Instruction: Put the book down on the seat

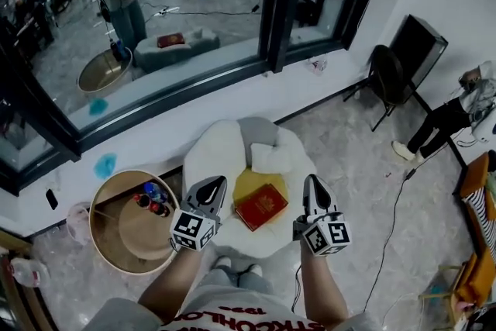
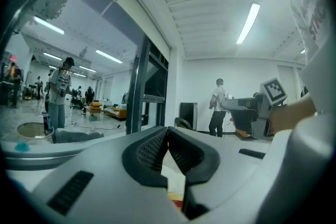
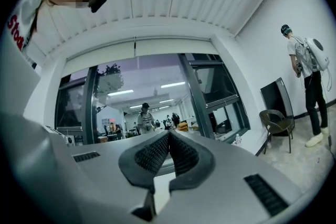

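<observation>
**A:** What's the room like from the head view?

**B:** There's a pale stone floor [image 1: 349,143] under a big dark-framed window [image 1: 279,4]. A white seat [image 1: 213,151] stands below the window. The red book [image 1: 261,206] lies on the seat's yellow cushion [image 1: 249,179], between the left gripper [image 1: 211,188] and the right gripper [image 1: 313,190], and neither touches it.

**A:** And the left gripper view?

**B:** Its jaws are clenched tip to tip with nothing between them. A person [image 2: 217,107] stands near the far wall.

**A:** The right gripper view?

**B:** Those jaws are pressed together too, and empty. A black chair [image 3: 275,120] stands beyond them by the wall.
</observation>
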{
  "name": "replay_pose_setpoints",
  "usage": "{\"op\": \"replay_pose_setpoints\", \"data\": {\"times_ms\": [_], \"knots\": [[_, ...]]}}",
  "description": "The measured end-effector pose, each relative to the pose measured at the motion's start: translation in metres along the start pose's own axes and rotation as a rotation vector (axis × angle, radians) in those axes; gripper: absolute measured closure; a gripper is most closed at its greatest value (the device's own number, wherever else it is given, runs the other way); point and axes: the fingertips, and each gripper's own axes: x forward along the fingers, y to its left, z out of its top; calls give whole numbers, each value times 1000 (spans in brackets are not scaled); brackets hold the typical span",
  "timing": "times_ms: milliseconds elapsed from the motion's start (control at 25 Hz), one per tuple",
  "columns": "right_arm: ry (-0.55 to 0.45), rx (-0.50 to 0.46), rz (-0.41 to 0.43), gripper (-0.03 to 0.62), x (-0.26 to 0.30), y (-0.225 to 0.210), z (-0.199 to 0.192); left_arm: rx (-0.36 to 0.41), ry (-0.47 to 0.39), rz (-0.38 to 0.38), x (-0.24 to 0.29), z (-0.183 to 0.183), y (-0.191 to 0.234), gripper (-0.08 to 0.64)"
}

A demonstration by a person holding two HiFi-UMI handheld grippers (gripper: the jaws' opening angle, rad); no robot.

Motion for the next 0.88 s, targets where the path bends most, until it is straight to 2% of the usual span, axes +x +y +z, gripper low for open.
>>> {"op": "replay_pose_setpoints", "data": {"times_ms": [120, 880], "knots": [[6, 28, 14, 566, -5, 10, 9, 3, -8, 8, -12, 10, -2, 545], [30, -17, 101, 566, -37, 57, 25, 20, -57, 41, -68, 40, -10, 545]]}}
